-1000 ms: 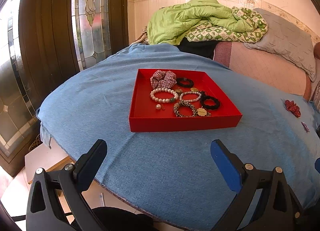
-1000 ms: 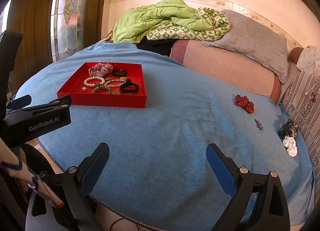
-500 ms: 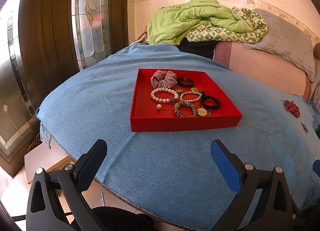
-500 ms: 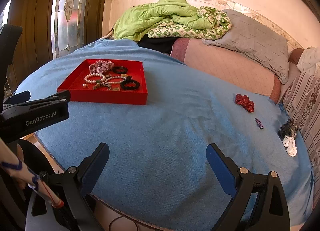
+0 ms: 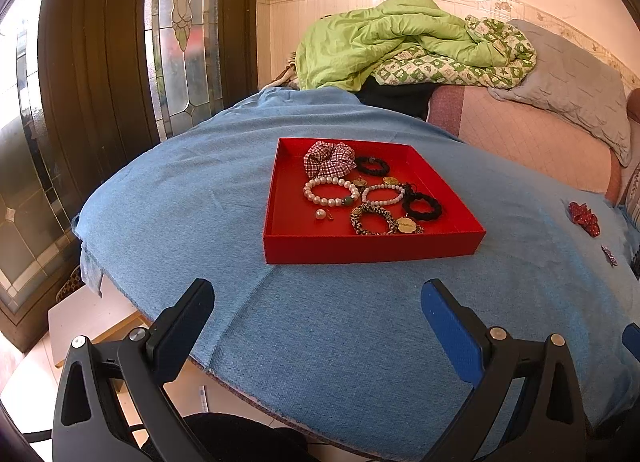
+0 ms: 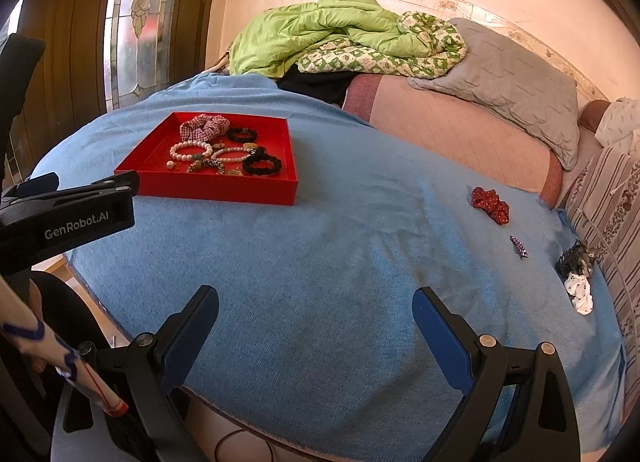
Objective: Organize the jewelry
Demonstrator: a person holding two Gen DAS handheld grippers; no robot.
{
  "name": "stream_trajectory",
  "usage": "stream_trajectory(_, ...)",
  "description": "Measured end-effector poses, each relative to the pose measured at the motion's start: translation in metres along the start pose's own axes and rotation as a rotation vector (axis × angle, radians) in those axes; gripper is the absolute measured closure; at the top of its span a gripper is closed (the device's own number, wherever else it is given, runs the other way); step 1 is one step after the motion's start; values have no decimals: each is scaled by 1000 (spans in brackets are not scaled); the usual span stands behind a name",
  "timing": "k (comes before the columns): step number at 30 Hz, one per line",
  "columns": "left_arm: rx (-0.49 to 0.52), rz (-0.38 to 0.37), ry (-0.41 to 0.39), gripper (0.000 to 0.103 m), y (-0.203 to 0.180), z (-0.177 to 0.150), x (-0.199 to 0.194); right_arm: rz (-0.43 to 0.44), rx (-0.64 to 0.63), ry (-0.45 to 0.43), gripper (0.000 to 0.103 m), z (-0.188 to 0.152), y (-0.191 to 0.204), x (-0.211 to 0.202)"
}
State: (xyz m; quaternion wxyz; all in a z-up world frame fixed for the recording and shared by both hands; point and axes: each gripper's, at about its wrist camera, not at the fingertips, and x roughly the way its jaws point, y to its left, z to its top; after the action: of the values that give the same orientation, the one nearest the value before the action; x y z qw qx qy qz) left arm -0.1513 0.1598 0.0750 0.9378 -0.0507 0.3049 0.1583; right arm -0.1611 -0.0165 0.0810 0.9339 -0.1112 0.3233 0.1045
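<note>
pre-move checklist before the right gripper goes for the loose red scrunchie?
1. Right gripper open and empty: ok.
2. Left gripper open, empty, hanging short of the red tray: ok.
3. Red scrunchie lying free on the blue cloth, nothing on it: ok.
4. Path across the cloth from right gripper to scrunchie clear: ok.
5. Tray has bare floor for it, left of the pearl bracelet: ok.
6. Small purple clip lies near the scrunchie; whether an approach clears it: cannot tell.
</note>
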Motion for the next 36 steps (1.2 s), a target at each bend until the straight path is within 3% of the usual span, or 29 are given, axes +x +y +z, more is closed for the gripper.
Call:
stream_trajectory(22,13,4,8,0,4,3,-3,-6,-3,-2,4,-3,-3,-2)
stream_trajectory(27,30,-7,10,0,-1,21,1,-18,6,7,4,-2,-11,-3)
stream_trajectory(34,180,4,-18,0,-42,67,8,-85,76,27,4,-4,-46,-2)
stream_trajectory(36,201,-36,-2,0,-59,71,8,-94,100,30,4,-4,-57,-2)
